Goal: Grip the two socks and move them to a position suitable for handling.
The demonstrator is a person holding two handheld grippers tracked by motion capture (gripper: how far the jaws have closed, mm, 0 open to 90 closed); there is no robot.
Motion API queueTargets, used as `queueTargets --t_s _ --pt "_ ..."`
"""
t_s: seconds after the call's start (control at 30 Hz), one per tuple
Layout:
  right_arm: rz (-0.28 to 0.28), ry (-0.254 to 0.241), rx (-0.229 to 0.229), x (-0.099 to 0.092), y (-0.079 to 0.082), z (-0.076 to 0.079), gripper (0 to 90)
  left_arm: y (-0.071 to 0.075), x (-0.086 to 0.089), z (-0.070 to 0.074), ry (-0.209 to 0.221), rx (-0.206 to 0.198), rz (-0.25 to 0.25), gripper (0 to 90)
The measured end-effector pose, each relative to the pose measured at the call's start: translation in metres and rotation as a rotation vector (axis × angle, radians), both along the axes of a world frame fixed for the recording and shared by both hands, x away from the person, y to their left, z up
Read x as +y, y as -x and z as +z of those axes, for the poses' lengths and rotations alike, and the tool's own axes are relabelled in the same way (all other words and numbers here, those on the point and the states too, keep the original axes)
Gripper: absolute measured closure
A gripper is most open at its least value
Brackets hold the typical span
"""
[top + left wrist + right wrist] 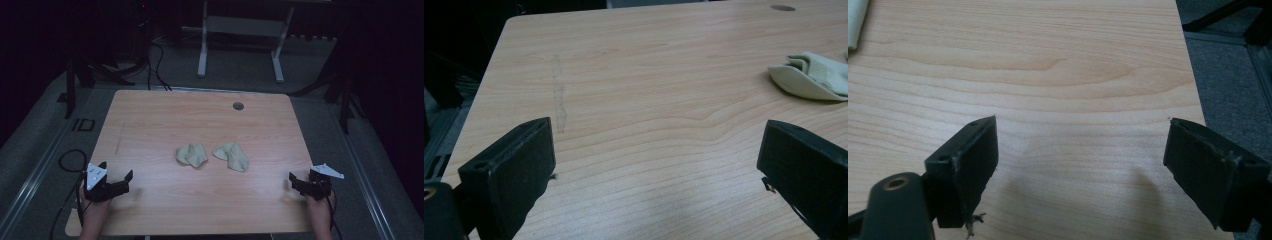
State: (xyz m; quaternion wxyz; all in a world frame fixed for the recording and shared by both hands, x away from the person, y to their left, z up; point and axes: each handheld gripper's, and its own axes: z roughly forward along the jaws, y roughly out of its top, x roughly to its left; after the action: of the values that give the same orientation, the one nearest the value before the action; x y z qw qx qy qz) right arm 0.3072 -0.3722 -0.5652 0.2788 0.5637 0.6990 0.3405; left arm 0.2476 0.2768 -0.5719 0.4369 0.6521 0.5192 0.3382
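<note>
Two crumpled pale beige socks lie near the middle of the wooden table (150, 120): the left sock (192, 154) and the right sock (232, 156), a small gap between them. My left gripper (118, 172) rests over the table's front left part, jaws wide apart, nothing between them. In the left gripper view (659, 165) one sock (811, 77) lies far off to the upper right. My right gripper (297, 180) sits at the front right edge, open and empty; in the right gripper view (1080, 165) bare wood lies between its jaws.
A small round grommet hole (238, 106) sits near the table's far edge. A faint scuff line (559, 95) marks the wood on the left. Grey carpet (380, 170) surrounds the table; a white desk frame (240, 40) and dark stands are beyond it.
</note>
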Motion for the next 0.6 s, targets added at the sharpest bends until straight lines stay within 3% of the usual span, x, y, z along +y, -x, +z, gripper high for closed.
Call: queueTargets --t_s 0.1,0.3,0.37,0.47,0.6 --pt "0.008 -0.005 0.013 0.003 0.000 0.003 14.5 0.000 0.002 0.000 0.012 -0.003 0.006 2.0" --pt "0.038 -0.056 0.125 0.010 -0.002 0.008 13.9 0.000 0.003 0.001 0.022 -0.004 0.009 2.0" --pt "0.035 -0.045 0.162 0.017 -0.004 0.010 13.8 -0.001 0.003 0.001 0.022 -0.003 0.006 2.0" --pt "0.081 -0.075 0.157 0.026 -0.006 0.016 13.9 -0.001 0.003 0.001 0.014 0.003 0.000 2.0" --pt "0.138 -0.061 0.167 0.041 -0.013 0.023 13.7 -0.002 0.002 0.001 0.026 0.012 0.004 2.0"
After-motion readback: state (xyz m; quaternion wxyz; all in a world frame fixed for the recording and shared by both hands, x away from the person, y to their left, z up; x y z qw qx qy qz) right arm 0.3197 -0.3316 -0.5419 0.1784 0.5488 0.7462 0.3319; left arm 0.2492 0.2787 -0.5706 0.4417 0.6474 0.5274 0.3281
